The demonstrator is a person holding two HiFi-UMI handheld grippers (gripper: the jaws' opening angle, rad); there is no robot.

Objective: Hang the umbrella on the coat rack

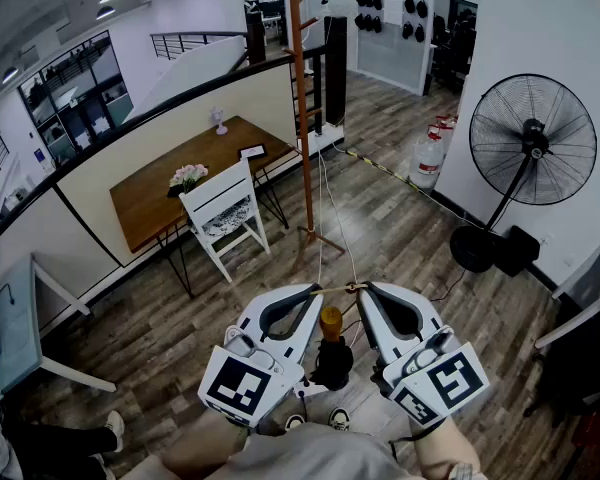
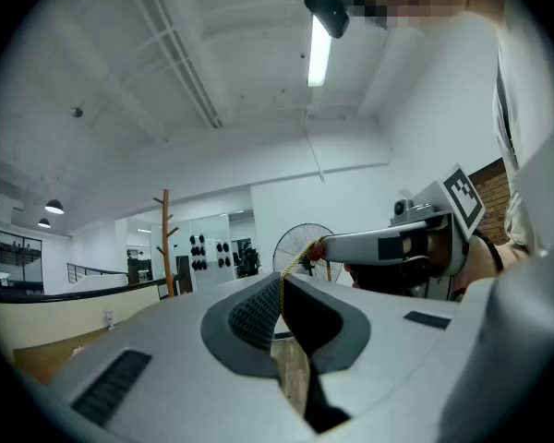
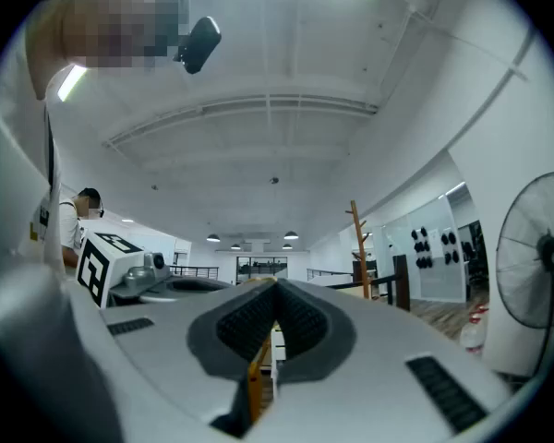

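Note:
The folded umbrella [image 1: 332, 360] hangs upright between my two grippers, black with an orange handle [image 1: 330, 320] on top. Its thin yellow loop cord [image 1: 337, 288] is stretched between the gripper tips. My left gripper [image 1: 315, 291] is shut on one end of the cord [image 2: 279, 289]. My right gripper [image 1: 364, 288] is shut on the other end, where the cord [image 3: 256, 363] shows between its pads. The wooden coat rack [image 1: 300, 98] stands ahead on the floor, well beyond both grippers; it appears also in the left gripper view [image 2: 165, 243] and the right gripper view [image 3: 358, 245].
A wooden table [image 1: 180, 183] with flowers and a white chair [image 1: 223, 213] stand left of the rack. A large black floor fan [image 1: 528, 143] is at the right, with a white cylinder [image 1: 426, 158] near it. Cables run over the floor by the rack's base [image 1: 318, 238].

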